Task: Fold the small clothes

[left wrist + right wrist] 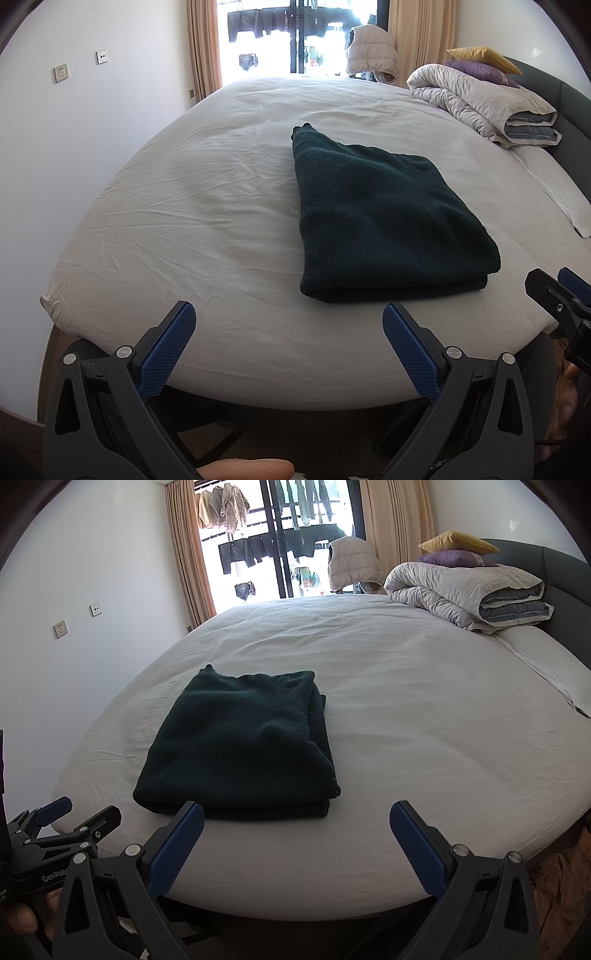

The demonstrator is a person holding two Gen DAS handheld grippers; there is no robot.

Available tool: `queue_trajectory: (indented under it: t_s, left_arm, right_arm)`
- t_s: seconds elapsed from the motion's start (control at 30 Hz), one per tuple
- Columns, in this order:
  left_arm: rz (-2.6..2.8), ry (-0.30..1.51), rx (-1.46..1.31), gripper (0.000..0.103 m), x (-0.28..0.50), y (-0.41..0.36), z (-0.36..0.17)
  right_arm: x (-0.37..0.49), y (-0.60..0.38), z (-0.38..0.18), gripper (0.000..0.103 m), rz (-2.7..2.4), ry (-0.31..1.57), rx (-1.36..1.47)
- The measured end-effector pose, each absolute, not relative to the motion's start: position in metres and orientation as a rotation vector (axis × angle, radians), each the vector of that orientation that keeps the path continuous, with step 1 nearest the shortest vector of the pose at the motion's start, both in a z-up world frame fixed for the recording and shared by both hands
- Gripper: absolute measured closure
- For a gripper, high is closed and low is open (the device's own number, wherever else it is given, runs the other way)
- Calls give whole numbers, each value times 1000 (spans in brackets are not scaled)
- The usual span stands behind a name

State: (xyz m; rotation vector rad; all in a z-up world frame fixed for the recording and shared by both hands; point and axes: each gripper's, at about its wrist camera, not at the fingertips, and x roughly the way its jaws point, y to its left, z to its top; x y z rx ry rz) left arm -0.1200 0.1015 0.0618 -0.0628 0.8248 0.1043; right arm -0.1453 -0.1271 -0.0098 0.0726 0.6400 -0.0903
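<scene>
While both tongs hang wide open with nothing in them, the dark green sweater [388,218] lies folded flat on the white bed sheet [207,206], near the front edge. The left gripper [290,314] and the right gripper [297,812] sit just before it (not touching). A rolled grey quilt [465,590] rests far back.

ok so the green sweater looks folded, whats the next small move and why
Probably a tidy-up: bring the left gripper forward to tuck in the cuff poking out at the far corner of the dark green sweater. The rest lies as a flat stacked rectangle on the bed, and both the left and right gripper are open, holding nothing.
</scene>
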Motion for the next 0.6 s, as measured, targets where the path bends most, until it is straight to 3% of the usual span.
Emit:
queue_trajectory:
  t_s: [0.6]
  left_arm:
    - [98, 834, -55, 0, -119, 103, 58]
  right_arm:
    - [-146, -127, -13, 0, -88, 647, 83]
